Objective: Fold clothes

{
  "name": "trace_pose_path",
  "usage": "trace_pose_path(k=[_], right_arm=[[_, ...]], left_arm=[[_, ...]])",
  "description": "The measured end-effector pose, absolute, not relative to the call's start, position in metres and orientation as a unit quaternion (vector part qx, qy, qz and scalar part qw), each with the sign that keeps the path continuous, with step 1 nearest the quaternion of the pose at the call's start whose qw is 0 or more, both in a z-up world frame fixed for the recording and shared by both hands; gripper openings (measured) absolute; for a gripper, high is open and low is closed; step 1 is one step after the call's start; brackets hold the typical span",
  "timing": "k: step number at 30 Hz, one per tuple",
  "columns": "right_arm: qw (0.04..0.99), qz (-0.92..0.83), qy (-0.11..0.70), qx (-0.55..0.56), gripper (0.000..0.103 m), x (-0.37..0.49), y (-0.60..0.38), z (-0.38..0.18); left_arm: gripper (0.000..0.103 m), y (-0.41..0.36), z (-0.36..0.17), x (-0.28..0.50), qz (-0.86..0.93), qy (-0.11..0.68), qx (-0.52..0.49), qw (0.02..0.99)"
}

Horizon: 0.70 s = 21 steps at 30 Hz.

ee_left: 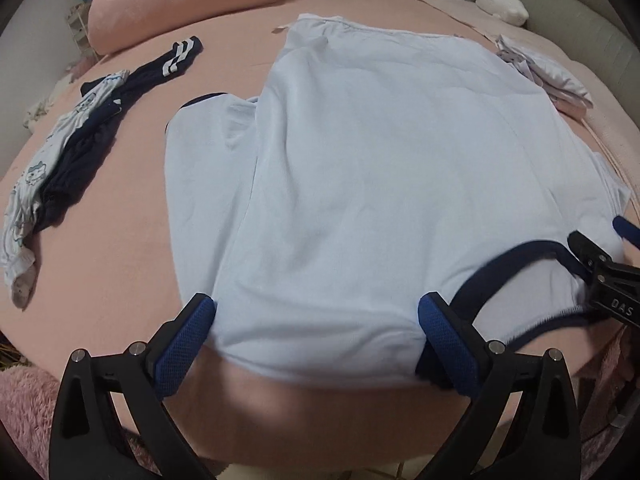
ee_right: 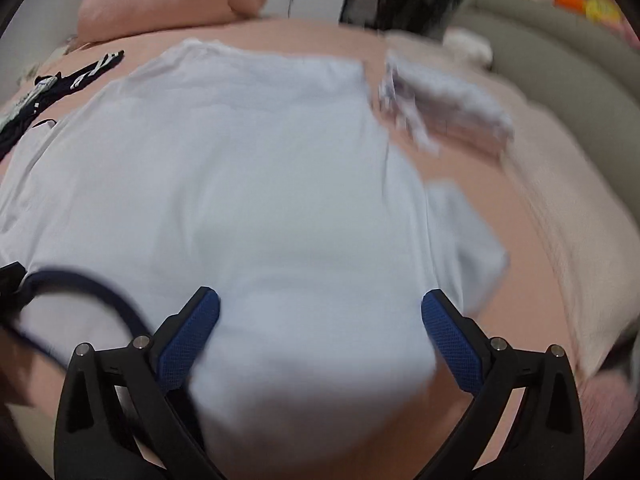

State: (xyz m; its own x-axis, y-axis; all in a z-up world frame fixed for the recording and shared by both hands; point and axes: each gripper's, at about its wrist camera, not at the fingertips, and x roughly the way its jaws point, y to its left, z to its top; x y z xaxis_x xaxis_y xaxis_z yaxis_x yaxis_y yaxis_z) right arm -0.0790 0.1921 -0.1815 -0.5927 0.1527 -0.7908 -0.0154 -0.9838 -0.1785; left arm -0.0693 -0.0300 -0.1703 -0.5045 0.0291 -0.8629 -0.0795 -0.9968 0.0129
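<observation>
Both tongs (ee_left: 316, 330) (ee_right: 320, 330) spread wide over smooth pale-blue shirt (ee_left: 360, 160), navy-trimmed collar (ee_left: 516, 258).

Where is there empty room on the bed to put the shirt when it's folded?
Bare pink sheet lies between the light blue shirt and the dark clothes pile. Another bare strip lies beyond the shirt, before the pink pillow. The far right is crowded with folded clothes.

"DAS" — on the right hand-held gripper (ee_left: 618, 236)

Right wrist view blurred; shirt (ee_right: 248, 184) smeared
</observation>
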Motion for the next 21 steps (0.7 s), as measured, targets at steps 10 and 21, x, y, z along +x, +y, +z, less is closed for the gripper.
trace_pose_path(k=[10,21], right_arm=[[0.07,0.904,-0.061,-0.417,0.102,-0.059,0.21,-0.144],[0.051,0.88,-0.136,-0.452,0.102,-0.101,0.175,-0.173]], left_arm=[[0.103,-0.094,-0.158,-0.091,0.87,-0.172,-0.461,0.013],[0.103,-0.062,-0.184,-0.111,0.866,-0.022,-0.498,-0.042]])
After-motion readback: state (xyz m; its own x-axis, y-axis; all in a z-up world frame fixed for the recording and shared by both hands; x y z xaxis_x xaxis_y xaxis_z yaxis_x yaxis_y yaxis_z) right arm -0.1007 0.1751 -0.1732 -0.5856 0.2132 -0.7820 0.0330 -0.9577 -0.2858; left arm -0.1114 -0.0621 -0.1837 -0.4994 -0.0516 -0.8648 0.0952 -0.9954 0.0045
